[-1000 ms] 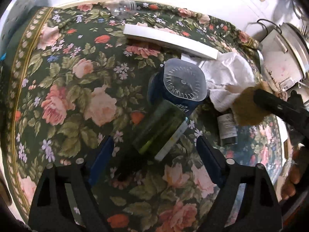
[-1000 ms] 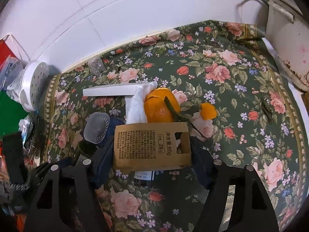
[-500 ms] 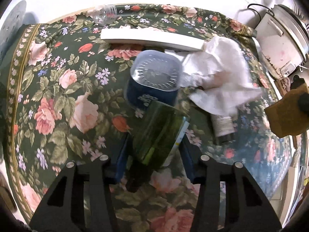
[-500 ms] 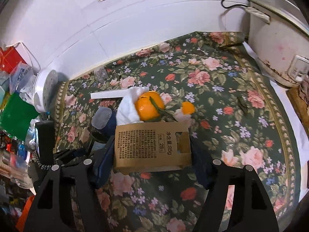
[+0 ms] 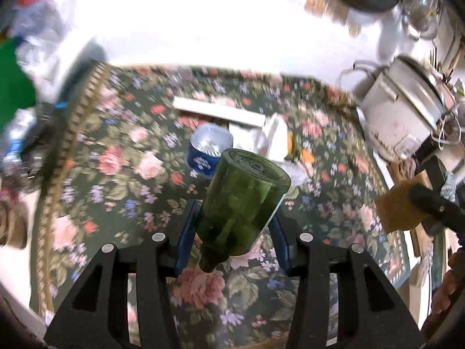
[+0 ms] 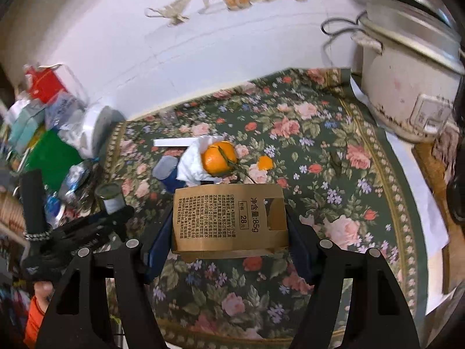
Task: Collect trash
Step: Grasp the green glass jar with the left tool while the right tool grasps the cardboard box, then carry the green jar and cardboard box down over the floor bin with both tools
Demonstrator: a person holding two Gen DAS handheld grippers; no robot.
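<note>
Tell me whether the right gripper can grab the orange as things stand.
Probably not. The right gripper is already shut on a brown paper box that fills its jaws, so the orange ahead on the tissue stays out of grasp.

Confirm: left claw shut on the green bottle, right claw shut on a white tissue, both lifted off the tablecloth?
Not quite. In the right wrist view the right claw is shut on a brown paper box; the white tissue lies on the tablecloth. Left claw does hold the green bottle.
</note>
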